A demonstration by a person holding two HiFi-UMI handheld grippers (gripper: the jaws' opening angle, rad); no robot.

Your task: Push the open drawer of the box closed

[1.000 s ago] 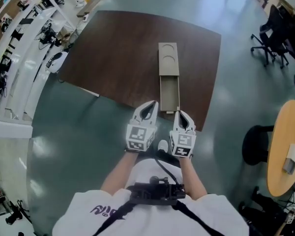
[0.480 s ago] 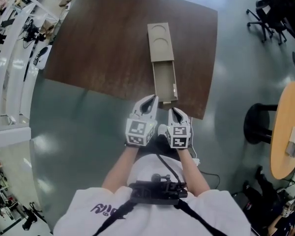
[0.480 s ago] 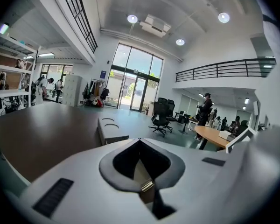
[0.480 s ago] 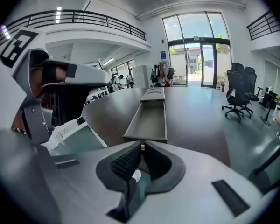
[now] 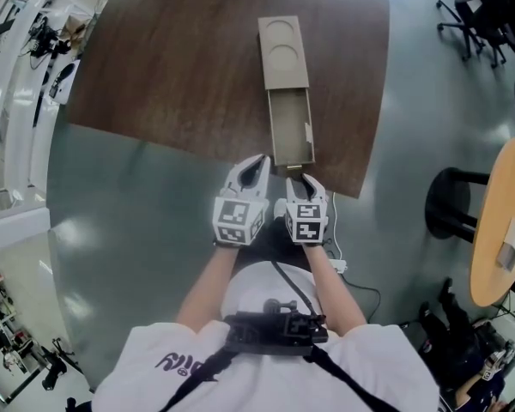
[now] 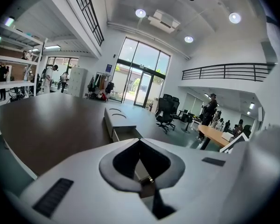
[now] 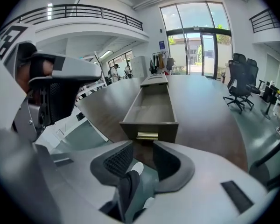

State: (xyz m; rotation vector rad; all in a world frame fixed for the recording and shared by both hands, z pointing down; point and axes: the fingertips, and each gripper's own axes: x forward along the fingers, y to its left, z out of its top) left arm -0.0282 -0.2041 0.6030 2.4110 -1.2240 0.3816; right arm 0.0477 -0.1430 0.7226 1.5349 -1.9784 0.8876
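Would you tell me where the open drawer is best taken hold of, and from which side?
Grip the brass handle on the front panel of the drawer, coming straight in from the near edge of the table. It sits at the panel's centre, facing you, and the drawer runs lengthwise away. The right tool faces it, jaws opening, nothing between them.

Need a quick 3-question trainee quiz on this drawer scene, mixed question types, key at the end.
1. True or false: the drawer of the box is fully shut.
2. Which hand-held gripper sits right before the drawer's brass handle? A) left B) right C) neither
3. Short answer: the drawer opens toward which edge of the table, the person's or the far one?

Key
1. False: it is pulled well out.
2. B: the right hand-held gripper, jaws opening, nothing between them.
3. The person's.
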